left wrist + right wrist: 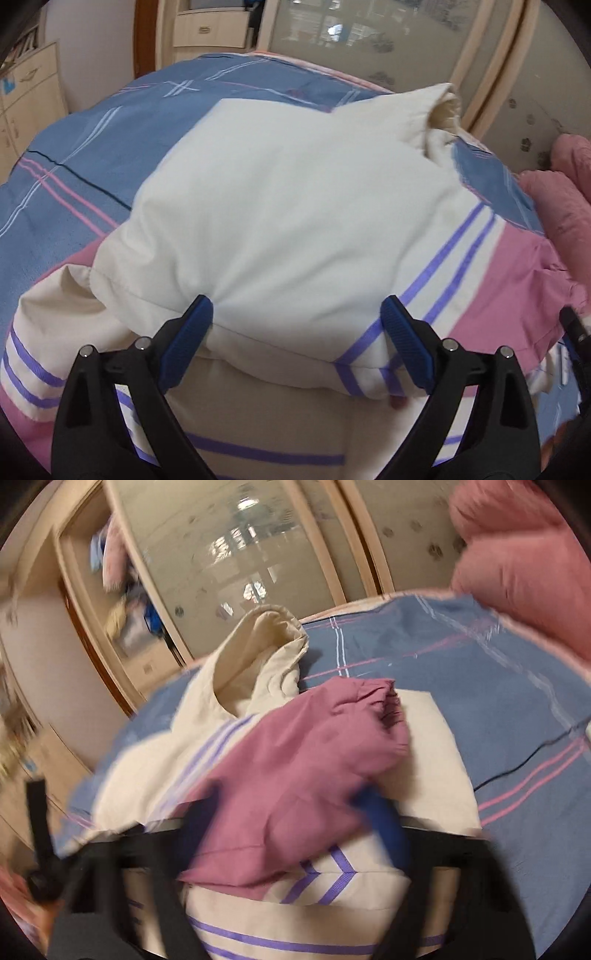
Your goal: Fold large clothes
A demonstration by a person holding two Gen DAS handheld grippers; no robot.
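- On the bed, mid-frame in both views: cream jacket with purple stripes and pink sleeves, partly folded into a thick bundle, hood sticking up toward the top of the frame.
- Step in hand, by the look of it: bringing a sleeve across the body before the final fold.
- Left claw open, blue pads standing either side of the bundle's near edge, not pinching it.
- Right claw badly blurred; pink sleeve lying between its fingers and draped over the cream body. Impossible to tell whether the pads actually bite on the cloth.
- Next move, as a judgement: laying the sleeve flat and straight across the body, then closing the left claw on the near edge to fold the bundle over (padded fabric likely to spring back, so pressing flat advisable).
- Around: pink quilt at the right edge of the left view, close to the jacket but clear of it; thin black cable across the blue sheet at right, apart from the jacket; wardrobe doors behind.
- In the way: mainly the upright hood, likely to bulge under any further fold.
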